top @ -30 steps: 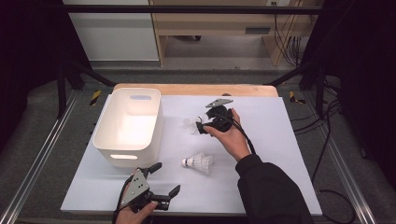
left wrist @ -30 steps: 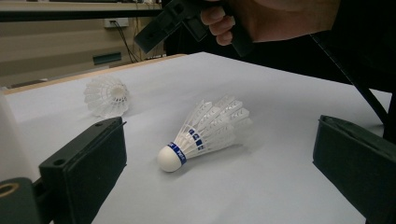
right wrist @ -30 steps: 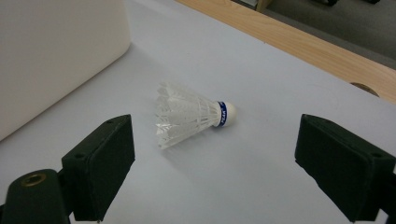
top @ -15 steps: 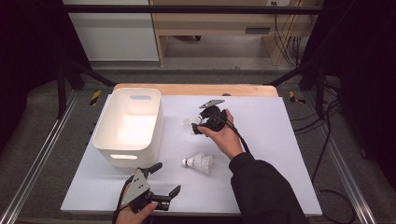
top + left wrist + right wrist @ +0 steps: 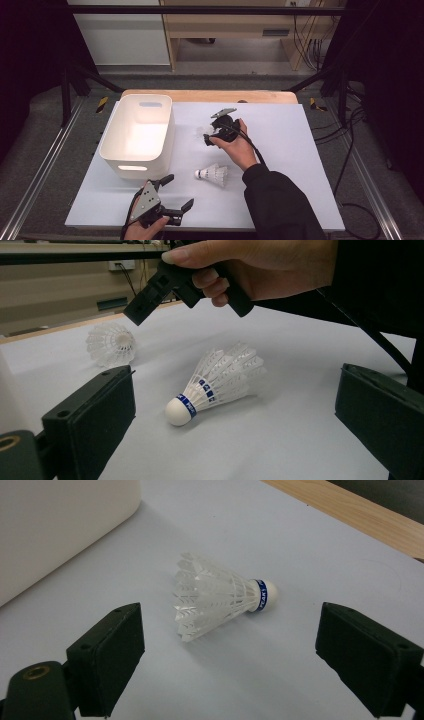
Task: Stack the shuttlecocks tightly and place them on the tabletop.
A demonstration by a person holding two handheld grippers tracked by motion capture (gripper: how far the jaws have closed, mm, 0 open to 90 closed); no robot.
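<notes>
Since the earlier frames our right hand has slid a little toward the bin, bringing the right tool (image 5: 212,136) closer to the far shuttlecock (image 5: 201,132), while our left hand has kept its place at the near edge. Going left to right across the tabletop (image 5: 300,150): the white bin (image 5: 137,135) stands at the left and, as far as the high view shows its inside, holds nothing yet; just in front of it the left tool (image 5: 176,192) rests low with its jaws spread wide and nothing between them, facing the near shuttlecock (image 5: 215,382), which lies on its side with the cork toward us. Beyond that one, the far shuttlecock (image 5: 220,600) lies on its side beside the bin (feather skirt toward the right tool's camera, cork pointing away), and the right tool (image 5: 230,665) hovers over it with its jaws well apart, one on each side, neither pad touching the feathers. We judge the work, most likely putting both shuttlecocks into the bin, to be at its very start: nothing is gripped, nothing is lifted, and both shuttlecocks are on the tabletop. What is left is to bring the right tool down around the far shuttlecock, close on it, carry it over the rim, and then do the same with the near one.
</notes>
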